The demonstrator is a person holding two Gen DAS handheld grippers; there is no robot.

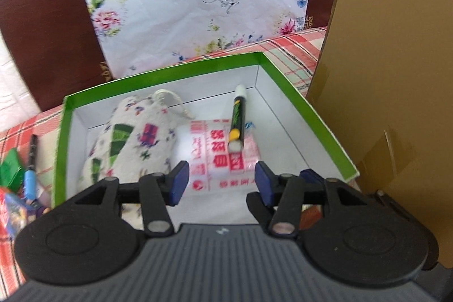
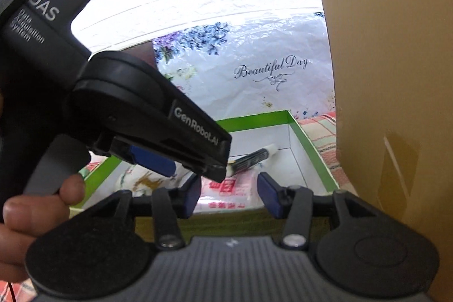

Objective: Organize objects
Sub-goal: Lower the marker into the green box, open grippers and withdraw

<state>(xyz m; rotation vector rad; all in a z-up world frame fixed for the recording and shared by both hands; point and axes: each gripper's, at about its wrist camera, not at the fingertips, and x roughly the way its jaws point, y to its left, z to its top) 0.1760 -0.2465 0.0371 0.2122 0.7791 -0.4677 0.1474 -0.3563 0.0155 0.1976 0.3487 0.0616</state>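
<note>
Sitting already inside the green-rimmed box (image 1: 297,101): a printed fabric pouch (image 1: 127,143), a packet with red lettering (image 1: 223,160), and a marker pen (image 1: 237,118) lying across that packet. Judging from that, roughly midway through the sorting, possibly further. Waiting outside the box at the left, on the checked cloth of the surface (image 1: 294,53): a blue-capped pen (image 1: 30,174), something green and crinkly (image 1: 10,169), and a small colourful box (image 1: 12,210), too blurred to name more closely.

Hovering over the near end of the box, the left hand-held gripper (image 1: 221,181), blue pads apart and carrying nothing. Hanging just outside the near wall, the right hand-held gripper (image 2: 230,196), likewise spread and empty. Looking, as a guess, like a release just finished or a reach for the next loose item.

Handling-wise:
- Pouch: soft woven cloth, drawstring at the neck, lumpy and yielding.
- Packet: thin glossy plastic, flat, likely slippery under the pads.
- Marker: rigid cylinder, black and yellow barrel, white cap, prone to rolling.
- Box: stiff card, white inside, shallow straight walls.

Standing behind and beside: a crinkled floral bag (image 1: 198,4) and a plain brown cardboard panel (image 1: 390,75), smooth and matte.
</note>
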